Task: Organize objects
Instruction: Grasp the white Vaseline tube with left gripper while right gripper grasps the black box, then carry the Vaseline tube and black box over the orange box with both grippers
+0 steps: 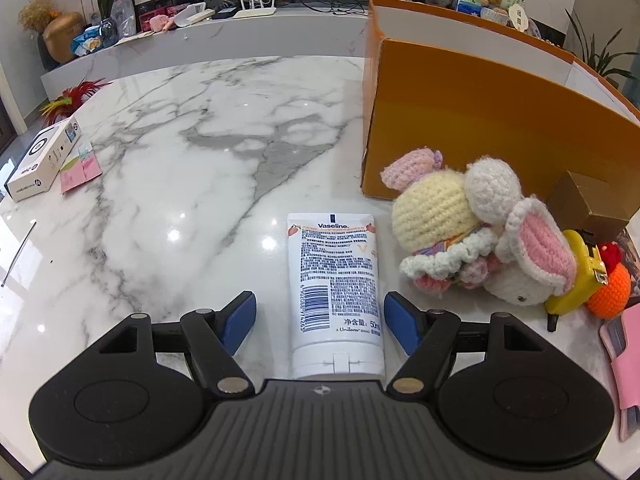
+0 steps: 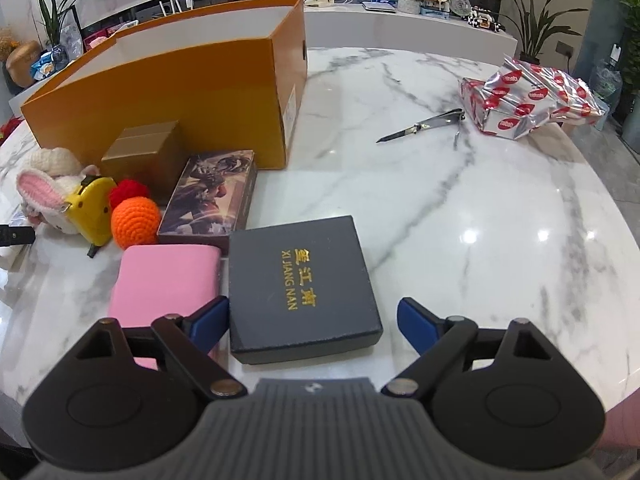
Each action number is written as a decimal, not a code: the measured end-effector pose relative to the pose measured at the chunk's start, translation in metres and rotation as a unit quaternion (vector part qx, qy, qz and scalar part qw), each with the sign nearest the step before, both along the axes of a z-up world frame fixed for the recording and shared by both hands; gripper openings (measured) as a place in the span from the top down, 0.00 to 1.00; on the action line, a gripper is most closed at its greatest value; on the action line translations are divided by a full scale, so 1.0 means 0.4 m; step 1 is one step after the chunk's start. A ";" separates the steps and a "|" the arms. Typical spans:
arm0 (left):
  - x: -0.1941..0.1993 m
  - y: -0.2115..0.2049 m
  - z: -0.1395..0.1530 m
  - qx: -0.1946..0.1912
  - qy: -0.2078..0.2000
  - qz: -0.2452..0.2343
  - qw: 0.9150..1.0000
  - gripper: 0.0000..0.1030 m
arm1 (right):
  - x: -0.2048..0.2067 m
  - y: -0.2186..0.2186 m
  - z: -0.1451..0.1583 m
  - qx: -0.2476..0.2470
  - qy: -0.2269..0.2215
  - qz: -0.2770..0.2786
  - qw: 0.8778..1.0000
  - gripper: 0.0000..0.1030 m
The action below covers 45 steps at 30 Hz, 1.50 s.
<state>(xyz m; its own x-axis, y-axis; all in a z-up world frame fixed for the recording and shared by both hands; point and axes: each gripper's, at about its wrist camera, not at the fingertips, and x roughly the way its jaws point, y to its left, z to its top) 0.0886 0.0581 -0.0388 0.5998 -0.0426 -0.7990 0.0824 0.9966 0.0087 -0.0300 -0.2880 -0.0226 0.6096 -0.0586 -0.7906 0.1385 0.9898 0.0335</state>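
Nothing visibly packed: Vaseline tube (image 1: 335,292) and dark gift box (image 2: 301,285) lie outside the orange box (image 1: 480,120), straddled ungripped by the spread left gripper (image 1: 322,318) and right gripper (image 2: 313,322).

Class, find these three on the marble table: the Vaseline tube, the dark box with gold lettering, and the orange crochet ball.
Vaseline tube (image 1: 334,276), left wrist view, printed back label.
Dark box (image 2: 298,280), right wrist view, lid near the gold lettering.
Orange crochet ball (image 2: 135,222), right wrist view, its front.

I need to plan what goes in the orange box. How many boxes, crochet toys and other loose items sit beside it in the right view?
Boxes: 3: gold box, picture box, dark box
Crochet toys: 3: rabbit, red ball, orange ball
Other: 2: tape measure, pink case
Total: 8
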 end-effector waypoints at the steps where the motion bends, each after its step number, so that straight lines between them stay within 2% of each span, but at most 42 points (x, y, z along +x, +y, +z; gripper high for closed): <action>1: 0.001 0.000 -0.001 0.000 0.000 0.000 1.000 0.18 | 0.003 0.003 -0.002 -0.001 0.001 0.003 1.000 0.12; 7: 0.001 -0.005 -0.003 0.002 -0.009 -0.006 1.000 0.19 | 0.023 0.004 -0.019 0.000 0.012 0.001 1.000 0.19; 14: 0.003 -0.011 -0.005 0.002 -0.013 -0.008 1.000 0.19 | 0.031 0.007 -0.025 -0.006 0.013 -0.002 1.000 0.19; 17: 0.002 -0.007 -0.003 -0.001 -0.015 -0.002 1.000 0.28 | 0.032 0.009 -0.026 -0.010 0.013 0.000 1.000 0.20; 18: 0.000 -0.005 -0.001 -0.003 -0.017 0.000 1.000 0.44 | 0.032 0.009 -0.026 -0.012 0.013 -0.001 1.000 0.21; 19: 0.000 -0.004 0.002 -0.003 -0.018 0.006 1.000 0.47 | 0.032 0.009 -0.025 -0.016 0.012 -0.001 1.000 0.23; 27: -0.001 0.017 0.010 -0.034 -0.008 0.027 0.999 0.47 | 0.023 -0.007 -0.009 0.002 -0.003 -0.017 1.000 0.24; 36: -0.016 0.016 0.044 -0.024 -0.015 0.046 0.999 0.48 | 0.018 -0.011 0.002 0.002 -0.011 -0.021 1.000 0.24; 45: -0.055 0.009 0.101 -0.021 -0.034 0.037 0.999 0.48 | 0.005 -0.002 0.029 0.000 -0.022 -0.015 1.000 0.24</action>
